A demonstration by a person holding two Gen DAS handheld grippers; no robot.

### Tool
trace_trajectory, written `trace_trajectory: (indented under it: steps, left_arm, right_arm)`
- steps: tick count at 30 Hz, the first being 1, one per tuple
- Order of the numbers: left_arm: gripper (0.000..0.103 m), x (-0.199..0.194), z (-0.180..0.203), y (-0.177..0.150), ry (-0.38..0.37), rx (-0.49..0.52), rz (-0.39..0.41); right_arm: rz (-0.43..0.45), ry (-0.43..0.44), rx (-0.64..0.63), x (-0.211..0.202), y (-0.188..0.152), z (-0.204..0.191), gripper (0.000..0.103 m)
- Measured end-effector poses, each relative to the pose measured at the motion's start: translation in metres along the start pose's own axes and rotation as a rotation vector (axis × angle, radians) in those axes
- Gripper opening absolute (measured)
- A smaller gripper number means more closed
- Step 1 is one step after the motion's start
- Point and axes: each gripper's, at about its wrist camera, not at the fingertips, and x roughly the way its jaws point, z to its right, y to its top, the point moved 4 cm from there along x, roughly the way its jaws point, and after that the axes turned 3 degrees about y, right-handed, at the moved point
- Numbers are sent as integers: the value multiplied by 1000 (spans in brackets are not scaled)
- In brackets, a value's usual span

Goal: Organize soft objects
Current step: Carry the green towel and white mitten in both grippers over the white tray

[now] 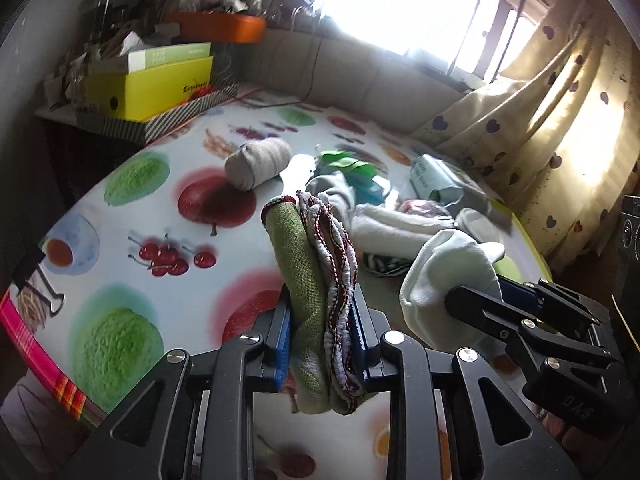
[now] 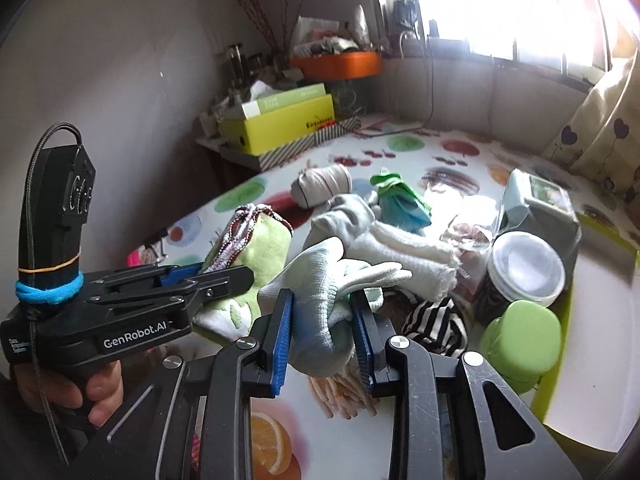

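— Above the fruit-printed surface (image 1: 132, 216), what is the left tool (image 1: 320, 344) doing?
— It is clamping a folded green cloth (image 1: 298, 248) with red-and-white trim, holding it upright off the surface.
— And the right tool (image 2: 323, 322)?
— It is squeezing a pale mint sock (image 2: 320, 280), just beside the left tool.
— Where are the other soft things lying?
— A rolled grey sock (image 1: 258, 162) is sitting alone farther back; a heap of socks (image 2: 384, 240) is lying beside a green-lidded jar (image 2: 520, 336).
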Motion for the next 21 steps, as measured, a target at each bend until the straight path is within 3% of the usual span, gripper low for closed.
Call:
trace_trajectory:
  steps: [21]
  left_arm:
    - [26, -18, 60, 24, -85, 124, 65]
  right_arm:
    - [107, -121, 46, -61, -1, 30, 27]
